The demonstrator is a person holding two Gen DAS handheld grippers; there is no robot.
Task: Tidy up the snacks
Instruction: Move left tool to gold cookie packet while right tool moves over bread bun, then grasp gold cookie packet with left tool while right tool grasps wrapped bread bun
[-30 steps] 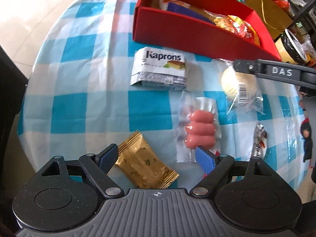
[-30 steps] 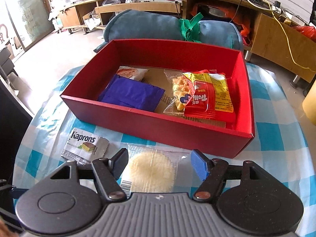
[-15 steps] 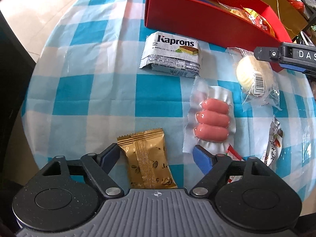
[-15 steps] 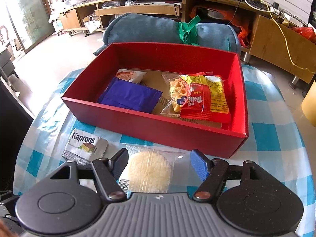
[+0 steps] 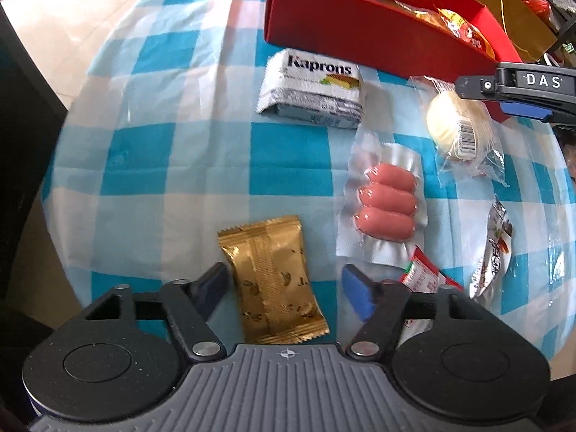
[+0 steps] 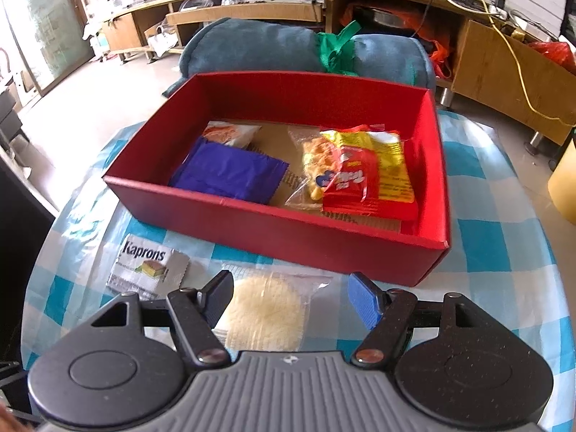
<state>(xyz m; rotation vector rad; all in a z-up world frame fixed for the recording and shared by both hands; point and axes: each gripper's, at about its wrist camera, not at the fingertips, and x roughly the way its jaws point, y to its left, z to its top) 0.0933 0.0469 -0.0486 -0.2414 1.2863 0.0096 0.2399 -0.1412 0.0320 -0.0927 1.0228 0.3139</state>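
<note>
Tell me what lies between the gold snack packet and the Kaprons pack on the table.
Nothing: in the left wrist view only bare checked tablecloth stretches between the gold packet and the Kaprons pack. The sausage pack lies off to the side.

Count so far: one red box (image 6: 288,237); six loose snack packs on the tabletop (image 5: 151,165); four packs inside the box

red packet (image 5: 423,275) half hidden behind hand-held gripper finger — print unreadable
</note>
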